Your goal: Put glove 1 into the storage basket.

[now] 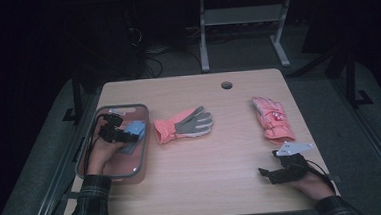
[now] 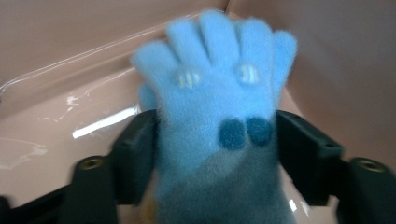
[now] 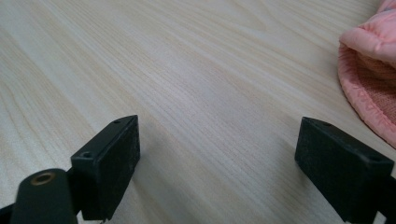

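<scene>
**Blue glove in the bin, my left gripper let go around it**

My left gripper (image 1: 122, 133) sits inside the pink bin (image 1: 113, 178) at the 9 o'clock side of the tabletop (image 1: 223, 180). The blue glove (image 2: 219, 116) lies between its jaws, fingers pointing away from me toward 12 o'clock. The jaws stand on either side of the cuff end, released, not clamping. The picture is soft there, so I cannot tell whether the pads brush the fleece. The glove's lower end is cut off at the bottom edge of the left gripper view, and from above my hand and gripper cover most of it.

My right gripper (image 1: 267, 173) rests at 5 o'clock on the tabletop, jaws spread wide with bare wood between them. The pink glove (image 1: 272, 118) lies just beyond it toward 1 o'clock; its cuff is clipped by the edge of the right gripper view. An orange and grey glove (image 1: 183, 125) lies at the centre.
</scene>
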A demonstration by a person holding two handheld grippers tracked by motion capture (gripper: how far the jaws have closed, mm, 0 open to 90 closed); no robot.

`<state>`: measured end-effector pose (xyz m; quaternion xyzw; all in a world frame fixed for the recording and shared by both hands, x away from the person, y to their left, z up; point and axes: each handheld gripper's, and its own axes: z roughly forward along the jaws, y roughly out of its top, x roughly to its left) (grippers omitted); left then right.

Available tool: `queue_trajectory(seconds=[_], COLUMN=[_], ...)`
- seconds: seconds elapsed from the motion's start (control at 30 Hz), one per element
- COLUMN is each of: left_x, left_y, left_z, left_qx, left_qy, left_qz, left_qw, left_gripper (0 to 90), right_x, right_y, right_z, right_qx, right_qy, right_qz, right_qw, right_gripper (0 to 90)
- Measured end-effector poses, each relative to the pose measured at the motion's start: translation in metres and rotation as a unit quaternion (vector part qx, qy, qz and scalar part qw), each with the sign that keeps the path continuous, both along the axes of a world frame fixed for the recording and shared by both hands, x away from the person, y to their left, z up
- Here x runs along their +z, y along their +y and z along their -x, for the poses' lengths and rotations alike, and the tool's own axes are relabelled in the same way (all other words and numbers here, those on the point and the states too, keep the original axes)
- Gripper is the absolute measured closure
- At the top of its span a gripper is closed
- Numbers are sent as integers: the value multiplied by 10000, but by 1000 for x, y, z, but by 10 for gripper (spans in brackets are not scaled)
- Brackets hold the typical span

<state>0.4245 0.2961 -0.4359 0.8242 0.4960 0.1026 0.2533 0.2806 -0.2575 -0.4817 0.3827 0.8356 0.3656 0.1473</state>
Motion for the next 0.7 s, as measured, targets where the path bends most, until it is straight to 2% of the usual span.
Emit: queue_trajectory(seconds=[0.13,0.27,0.37,0.57,0.7], left_x=[2,9,19,37,50], left_y=[1,3,4,-5,-13], left_z=[1,4,9,18,26], left_qx=[-11,4,4,-202,-334], left_qy=[-10,-141,-269,-461,-611], left_qz=[155,228,319,431,658], left_qw=[9999,9996,9991,9978,9954], left_gripper=[256,231,210,178,178], right_x=[0,0,0,0,0], right_y=[0,0,0,0,0], right_z=[0,0,0,0,0], right_qx=[1,3,-1,1,-1], right_qy=[-3,-4,1,-4,0], right_qz=[1,2,-1,0,-1], right_qw=[10000,10000,10000,10000,10000], right_gripper=[136,136,136,136,136])
